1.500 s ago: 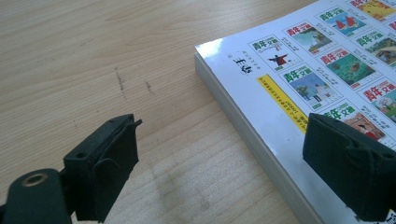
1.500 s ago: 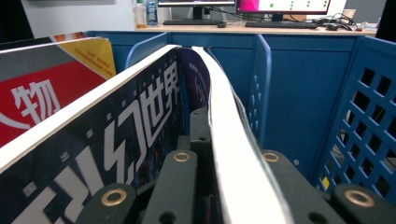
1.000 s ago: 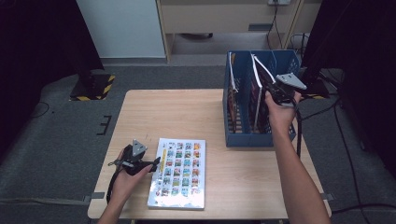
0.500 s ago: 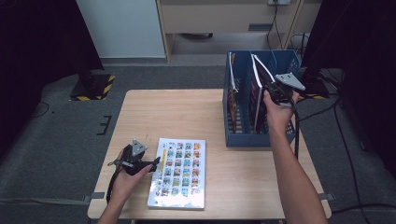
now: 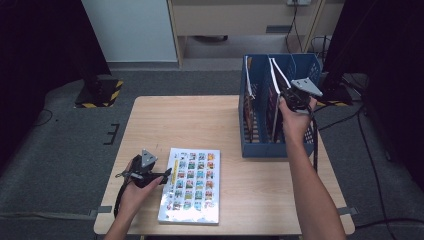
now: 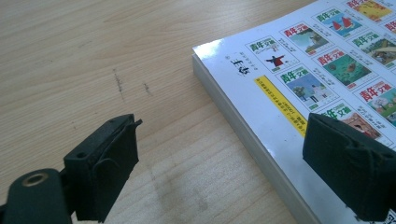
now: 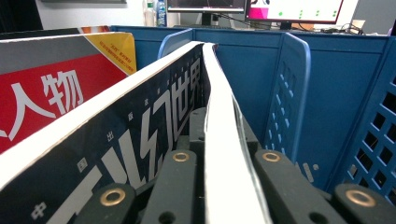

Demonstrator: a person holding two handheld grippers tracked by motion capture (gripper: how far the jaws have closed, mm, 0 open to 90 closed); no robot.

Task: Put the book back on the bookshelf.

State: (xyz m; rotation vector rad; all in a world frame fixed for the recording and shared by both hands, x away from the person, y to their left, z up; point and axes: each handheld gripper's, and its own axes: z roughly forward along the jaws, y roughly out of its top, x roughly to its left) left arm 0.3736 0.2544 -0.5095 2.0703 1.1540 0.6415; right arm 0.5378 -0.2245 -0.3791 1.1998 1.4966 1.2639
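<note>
Over the worktop, high view: we see the right tongs at the top of the blue file rack, clenched on the upper edge of a dark-covered magazine that stands in the rack's middle slot.
Rack contents, high view: another magazine with a red cover stands in the slot to the left; the rack sits at the worktop's far right.
Left side, high view: our left tongs lie low at the left edge of the picture-grid book, which rests flat near the front edge.
Left gripper view: the tongs stand released, one jaw over bare wood, the other above the book's glossy cover; nothing is pinched.
Book handling, our judgement: a thick paperback, fairly heavy, slick on top; we would take it by the long edge, one jaw sliding under.
Right gripper view: the tongs grip the white page edge of the dark magazine, which runs away from us between the jaws; the red cover stands beside it at left, blue walls at right.
Magazine handling, our judgement: light and floppy, it bows along its top, so a hold near the spine, kept upright, should stop it sagging or catching on the divider.
</note>
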